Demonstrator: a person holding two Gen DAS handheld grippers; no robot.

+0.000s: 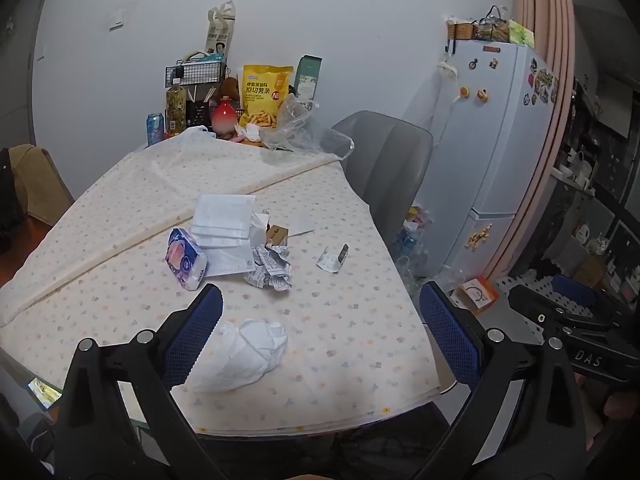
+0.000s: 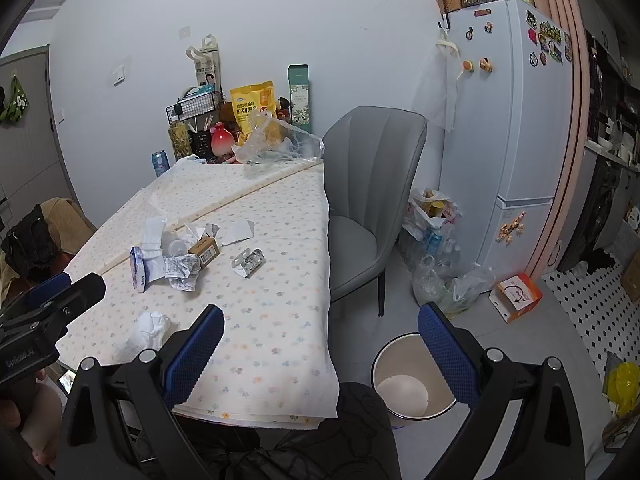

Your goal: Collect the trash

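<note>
Scraps of litter dot a desk (image 1: 340,320) covered in a pale cloth printed with small flowers. A crumpled white tissue (image 1: 248,354) lies low in the left wrist frame, near the desk's front edge. Toward the centre sits a cluster: a tissue pack (image 1: 186,258) in blue and pink wrap, flat white sheets (image 1: 222,216), a balled printed paper (image 1: 272,268) and a small brown box (image 1: 277,234). A used blister pack (image 1: 333,258) lies apart, to the right of the heap.

The left gripper (image 1: 320,334) tilts down over the desk's near edge, jaws spread wide and holding nothing, the white tissue just inside its left finger. The right gripper (image 2: 320,344) also points down with jaws wide and empty, straddling the desk's right corner and a white bin (image 2: 412,384) on the floor at lower right of its frame. A grey chair (image 2: 372,208) stands beside the desk.
</note>
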